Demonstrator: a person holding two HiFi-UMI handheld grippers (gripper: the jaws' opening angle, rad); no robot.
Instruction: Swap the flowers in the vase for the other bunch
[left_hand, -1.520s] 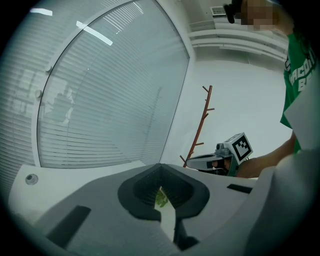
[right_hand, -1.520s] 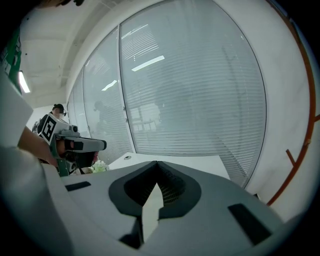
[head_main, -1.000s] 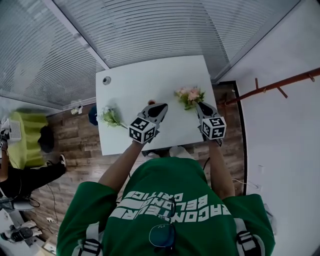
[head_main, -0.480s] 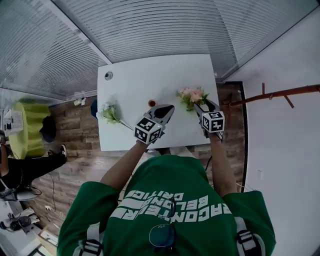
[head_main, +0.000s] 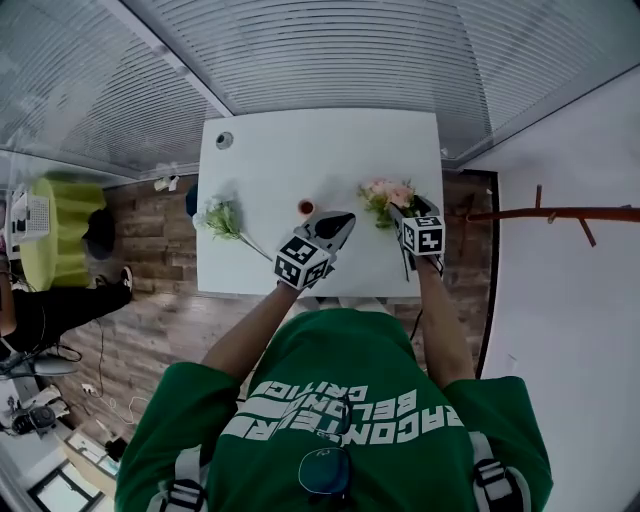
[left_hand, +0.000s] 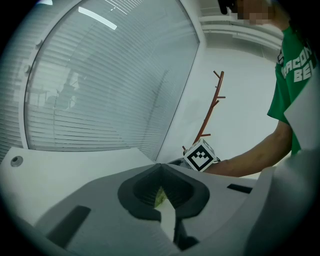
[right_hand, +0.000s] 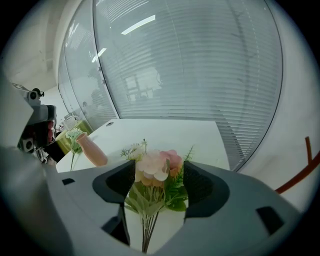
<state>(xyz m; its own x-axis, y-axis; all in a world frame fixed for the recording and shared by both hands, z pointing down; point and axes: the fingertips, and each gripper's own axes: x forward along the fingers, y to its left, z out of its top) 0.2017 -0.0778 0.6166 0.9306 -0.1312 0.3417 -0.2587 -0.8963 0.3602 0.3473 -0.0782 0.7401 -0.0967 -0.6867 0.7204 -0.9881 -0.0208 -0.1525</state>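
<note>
From the head view, a white table (head_main: 270, 170) holds a pink bunch (head_main: 385, 195) lying near its right edge, a white bunch (head_main: 222, 217) lying near its left edge, and a small vase (head_main: 306, 208) standing between them, apart from both. The left gripper (head_main: 341, 221) hovers just beside the vase with its jaws drawn to a point. The right gripper (head_main: 405, 210) sits at the stem end of the pink bunch. In the left gripper view, the left gripper (left_hand: 160, 166) has its tips together over the table (left_hand: 75, 170). A sliver of green shows in the hollow between the pads, too small to identify. Beyond it are the right gripper's cube (left_hand: 201, 155) and a coat rack (left_hand: 212, 105). In the right gripper view, the right gripper (right_hand: 159, 175) has just been opening and stands wide. The pink bunch (right_hand: 156, 165) lies on the table (right_hand: 165, 132) between the jaws, its stems running down the gap, and neither pad presses on it. The vase (right_hand: 91, 150) stands off to the left with the white bunch (right_hand: 74, 134) behind it.
</note>
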